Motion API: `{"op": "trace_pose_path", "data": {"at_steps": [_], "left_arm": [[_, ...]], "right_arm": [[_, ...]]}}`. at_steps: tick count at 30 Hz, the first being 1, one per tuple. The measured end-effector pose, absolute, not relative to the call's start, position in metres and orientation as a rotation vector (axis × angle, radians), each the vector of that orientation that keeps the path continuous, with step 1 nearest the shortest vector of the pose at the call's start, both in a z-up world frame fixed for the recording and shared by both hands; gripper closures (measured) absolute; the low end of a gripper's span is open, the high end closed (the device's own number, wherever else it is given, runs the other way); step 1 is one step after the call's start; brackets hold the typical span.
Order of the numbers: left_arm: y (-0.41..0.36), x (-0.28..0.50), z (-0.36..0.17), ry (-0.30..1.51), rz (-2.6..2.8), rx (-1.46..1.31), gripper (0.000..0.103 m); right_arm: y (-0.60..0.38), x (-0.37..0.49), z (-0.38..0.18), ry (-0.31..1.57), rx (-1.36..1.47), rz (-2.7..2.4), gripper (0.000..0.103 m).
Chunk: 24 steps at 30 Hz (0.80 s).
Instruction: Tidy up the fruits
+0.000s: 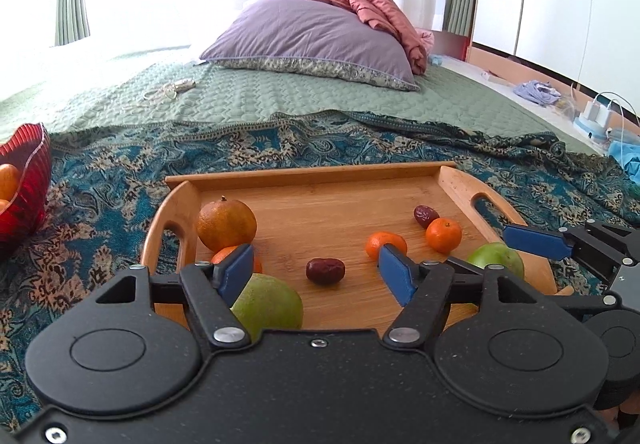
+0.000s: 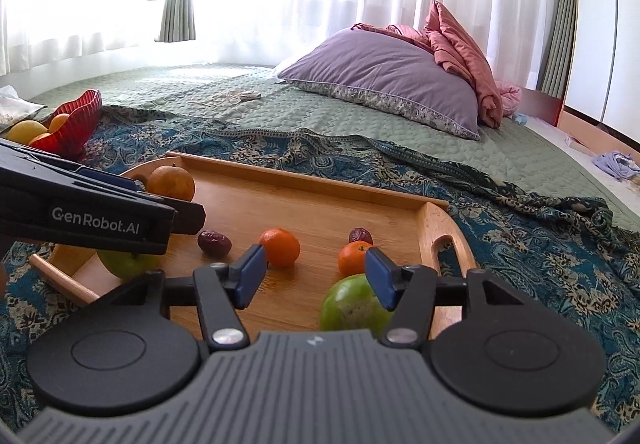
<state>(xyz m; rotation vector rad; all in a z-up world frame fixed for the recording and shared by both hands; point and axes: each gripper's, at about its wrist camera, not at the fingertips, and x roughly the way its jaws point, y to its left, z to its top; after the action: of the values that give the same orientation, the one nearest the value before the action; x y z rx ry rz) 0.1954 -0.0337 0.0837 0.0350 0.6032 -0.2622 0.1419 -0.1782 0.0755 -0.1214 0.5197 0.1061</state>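
Fruits lie scattered on a wooden tray (image 1: 304, 174) on the bed, with both tools held above its near edge.

On the tray sit a large brownish orange (image 1: 226, 225), small mandarins (image 1: 443, 235), two dark red dates (image 1: 325, 271) and two green fruits (image 1: 269, 304). The left tool (image 1: 316, 270) has its blue fingers (image 1: 236, 271) spread apart, empty, over a date. The right tool (image 2: 314, 276) is likewise spread apart and empty, beside a green fruit (image 2: 352, 309). A red bowl (image 2: 80, 120) holding orange and yellow fruit stands apart to the left on the patterned blanket (image 1: 104, 180).
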Motion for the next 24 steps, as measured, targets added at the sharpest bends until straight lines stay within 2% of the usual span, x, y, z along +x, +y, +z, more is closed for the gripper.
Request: {"op": "trace_pose_path", "data": {"at_steps": [6, 7, 8, 9, 24], "left_arm": [[-0.032, 0.177, 0.092, 0.569, -0.240, 0.050, 0.030], [-0.031, 0.173, 0.094, 0.559, -0.240, 0.054, 0.028], [-0.031, 0.169, 0.095, 0.551, -0.240, 0.057, 0.021], [-0.031, 0.164, 0.096, 0.543, -0.241, 0.058, 0.018], [-0.016, 0.121, 0.097, 0.512, -0.218, 0.003, 0.017]], "right_arm": [[-0.184, 0.132, 0.083, 0.490, -0.102, 0.107, 0.021], [-0.184, 0.131, 0.084, 0.485, -0.099, 0.106, 0.021], [-0.186, 0.128, 0.084, 0.479, -0.095, 0.108, 0.019], [-0.187, 0.126, 0.085, 0.476, -0.091, 0.109, 0.018], [-0.194, 0.098, 0.091, 0.450, -0.070, 0.121, 0.010]]}}
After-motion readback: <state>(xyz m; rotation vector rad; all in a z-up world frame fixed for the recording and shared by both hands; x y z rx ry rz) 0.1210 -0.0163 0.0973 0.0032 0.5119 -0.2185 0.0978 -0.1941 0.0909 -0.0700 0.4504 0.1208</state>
